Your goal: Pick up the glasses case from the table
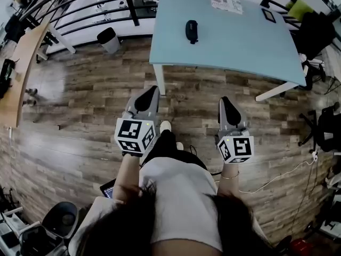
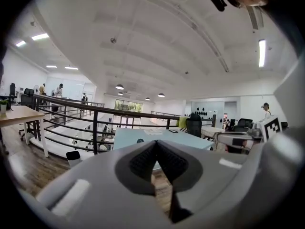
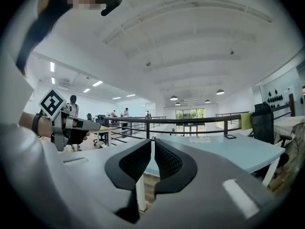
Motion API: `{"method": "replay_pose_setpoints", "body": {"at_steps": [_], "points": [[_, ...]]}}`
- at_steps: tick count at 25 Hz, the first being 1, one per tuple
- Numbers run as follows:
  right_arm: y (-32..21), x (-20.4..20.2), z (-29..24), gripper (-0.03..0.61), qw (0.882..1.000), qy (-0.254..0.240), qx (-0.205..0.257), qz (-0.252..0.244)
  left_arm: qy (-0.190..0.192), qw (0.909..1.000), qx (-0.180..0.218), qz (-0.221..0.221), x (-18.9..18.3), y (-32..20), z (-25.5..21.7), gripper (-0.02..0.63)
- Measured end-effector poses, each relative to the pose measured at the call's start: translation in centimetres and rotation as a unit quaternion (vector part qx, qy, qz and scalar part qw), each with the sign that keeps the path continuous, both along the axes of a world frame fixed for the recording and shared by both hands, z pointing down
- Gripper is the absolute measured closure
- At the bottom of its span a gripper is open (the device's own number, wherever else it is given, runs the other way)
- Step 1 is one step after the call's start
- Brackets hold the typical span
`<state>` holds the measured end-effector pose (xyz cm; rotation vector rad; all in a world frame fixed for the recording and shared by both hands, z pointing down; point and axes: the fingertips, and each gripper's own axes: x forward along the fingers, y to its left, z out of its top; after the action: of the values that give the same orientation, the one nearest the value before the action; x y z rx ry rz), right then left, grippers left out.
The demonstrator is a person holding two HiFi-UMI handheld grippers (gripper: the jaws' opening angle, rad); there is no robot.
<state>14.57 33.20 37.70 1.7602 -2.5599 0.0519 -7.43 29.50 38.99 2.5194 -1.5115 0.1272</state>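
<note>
A dark glasses case [image 1: 191, 31] lies on the pale blue table [image 1: 224, 41], toward its far left part. The case shows as a small dark spot [image 2: 139, 140] on the tabletop in the left gripper view. My left gripper [image 1: 151, 93] and right gripper [image 1: 226, 102] are held over the wooden floor, well short of the table's near edge. Both have their jaws together with nothing between them. Each points about level toward the table.
A paper sheet [image 1: 226, 3] and a small dark square object [image 1: 268, 15] lie at the table's far side. A black railing [image 1: 96, 4] runs behind the table. A black bin [image 1: 108, 39] stands left of it, and a wooden desk [image 1: 21, 63] sits at far left.
</note>
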Motion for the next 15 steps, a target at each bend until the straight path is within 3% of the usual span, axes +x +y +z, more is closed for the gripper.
{"method": "replay_pose_setpoints", "body": {"at_steps": [6,15], "points": [[-2.3,0.6,0.3,0.571,1.000,-0.006,-0.003,-0.004,0.002,1.0000,-0.001,-0.008,-0.1,-2.4,0.5,0.557],[-9.8,1.4,0.0,0.467,1.000,-0.016,-0.008,-0.008,0.008,1.0000,0.003,-0.002,0.9,-10.6,0.2,0.557]]}}
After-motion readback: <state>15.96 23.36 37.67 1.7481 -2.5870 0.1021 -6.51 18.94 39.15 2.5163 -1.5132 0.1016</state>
